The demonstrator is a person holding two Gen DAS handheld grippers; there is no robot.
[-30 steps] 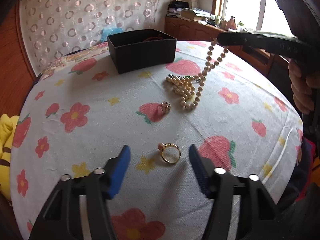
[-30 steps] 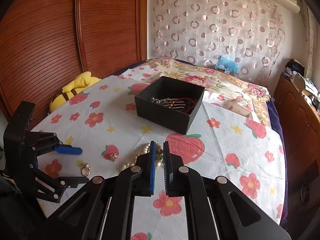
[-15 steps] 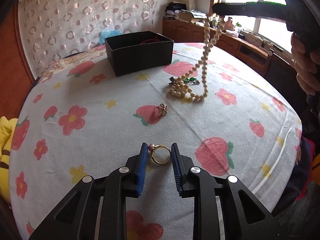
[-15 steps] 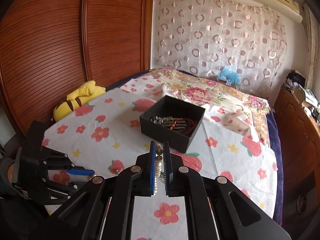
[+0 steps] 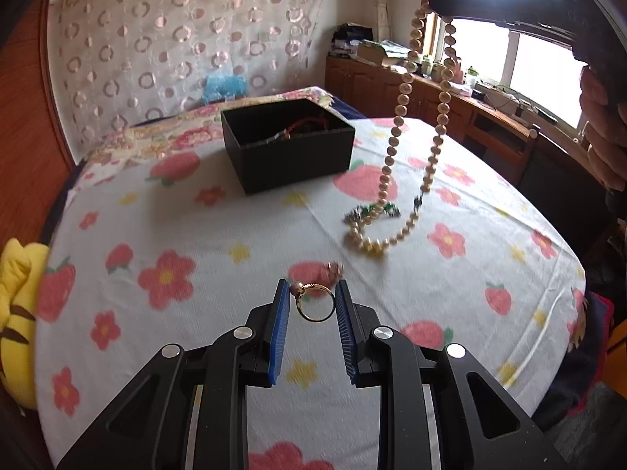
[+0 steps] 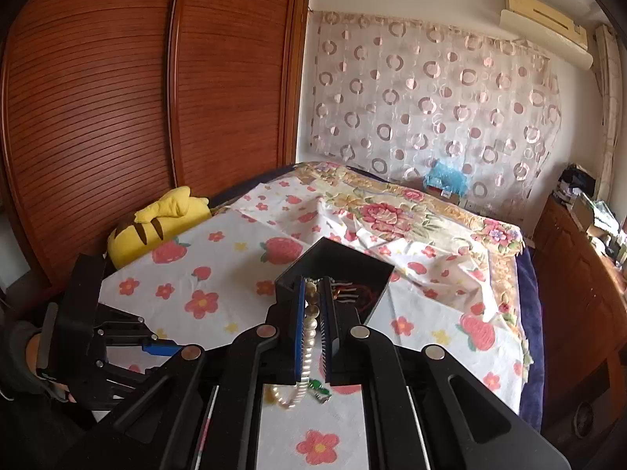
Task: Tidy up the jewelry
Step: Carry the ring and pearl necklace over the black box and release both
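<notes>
**Ring and pearls both in hand, box still waiting**

Nearest the front edge of the bed, the left claw (image 5: 312,305) is clenched on a gold ring (image 5: 314,302) with a small pink bead, its blue pads (image 5: 279,329) pressing the band from both sides. The ring appears clear of the flowered sheet (image 5: 196,235), so this pick looks complete.

Just beyond it, on a strawberry print, lies a second small ring (image 5: 333,268), blurred and untouched. Farther toward the middle of the bed, the low end of a pearl necklace (image 5: 395,180) drags on the sheet beside a green-stoned piece (image 5: 370,211); whether that piece is the necklace's clasp or a separate item I cannot tell. The rest of the strand hangs from the right claw (image 6: 312,313), which is fully clenched on the pearls, held high toward the bed's right edge by a hand (image 5: 603,137).

Toward the far side sits the open black box (image 5: 290,156), already holding a red cord and some metal pieces, so part of the sorting seems done.

By my judgement the task is about midway: two items are gripped but neither has reached the box. Left to do are carrying the necklace and the ring over the box rim and letting go, then fetching the small ring and, if it is separate, the green piece. A yellow plush toy (image 6: 156,223) by the left edge plays no part.
</notes>
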